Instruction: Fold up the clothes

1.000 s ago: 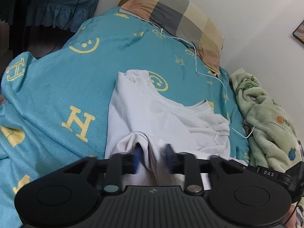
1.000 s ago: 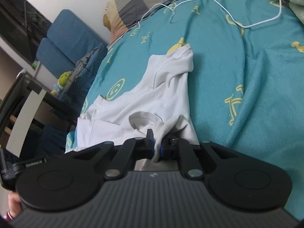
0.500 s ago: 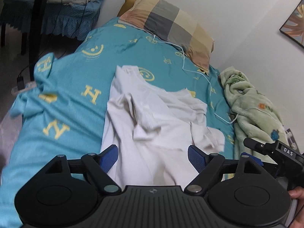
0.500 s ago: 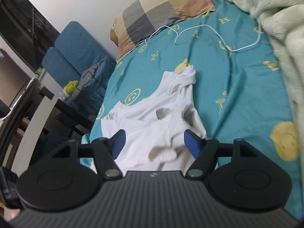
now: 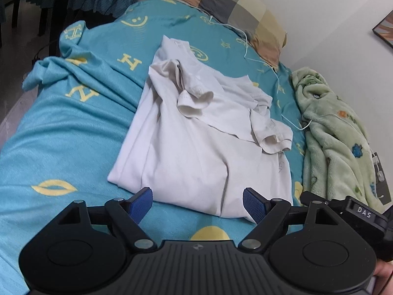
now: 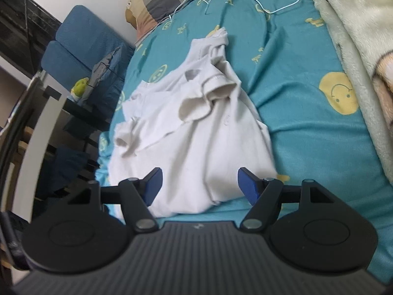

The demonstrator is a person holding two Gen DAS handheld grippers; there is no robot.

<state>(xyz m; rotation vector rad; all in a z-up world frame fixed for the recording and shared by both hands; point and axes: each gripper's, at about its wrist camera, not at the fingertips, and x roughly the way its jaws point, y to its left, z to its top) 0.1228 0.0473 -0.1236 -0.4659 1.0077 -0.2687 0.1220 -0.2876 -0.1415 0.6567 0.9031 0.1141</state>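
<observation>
Lying rumpled on teal bedsheet (image 5: 73, 127), soft white t-shirt (image 5: 196, 147), both hand-held grippers (image 5: 197, 205) (image 6: 199, 184) wide open, empty.

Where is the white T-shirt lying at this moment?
In both wrist views the white T-shirt lies on the teal bedsheet, just beyond the open grippers, with the green blanket to its right.

our two handheld tools look alike — the matte black plastic left gripper (image 5: 197, 204) and the matte black plastic right gripper (image 6: 199, 183) each have a ribbed grey-black body, two round discs, silver pivot screws and blue textured finger pads (image 5: 140, 205). one side block reads "das" — in white letters.
</observation>
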